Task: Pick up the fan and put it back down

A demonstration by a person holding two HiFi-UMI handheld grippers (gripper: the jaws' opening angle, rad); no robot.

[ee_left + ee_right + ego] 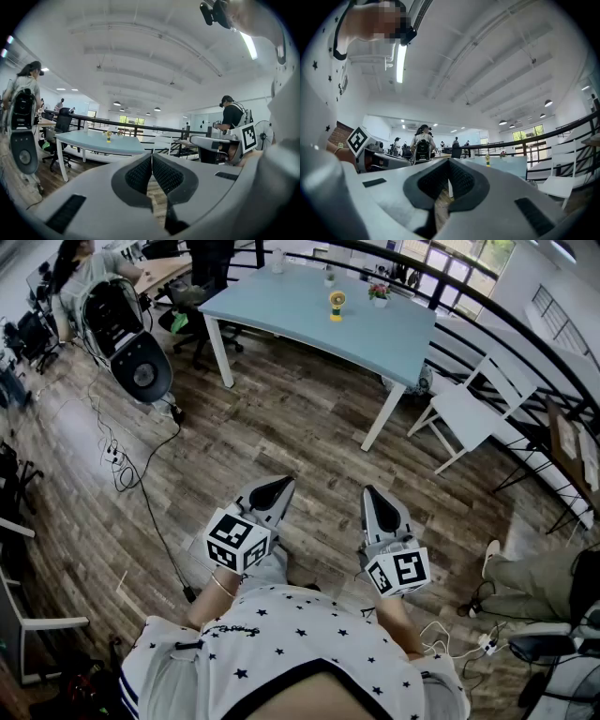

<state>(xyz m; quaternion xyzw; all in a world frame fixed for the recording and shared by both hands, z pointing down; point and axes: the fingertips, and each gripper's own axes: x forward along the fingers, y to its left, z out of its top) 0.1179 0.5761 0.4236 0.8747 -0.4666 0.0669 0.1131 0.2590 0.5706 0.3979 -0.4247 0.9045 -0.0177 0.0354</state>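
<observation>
Well, there's your fan (pixel 337 304): small, yellow, round-headed, upright on the pale-blue table (pixel 281 306), well apart from you; its base looks darker, though it's too small to be sure. You hold the left gripper (pixel 273 491) and right gripper (pixel 377 502) side by side at your waist, over the wood-plank floor (pixel 309 427). Both grey jaw pairs, with ribbed black pads (pixel 140 173), are pressed together, empty.
</observation>
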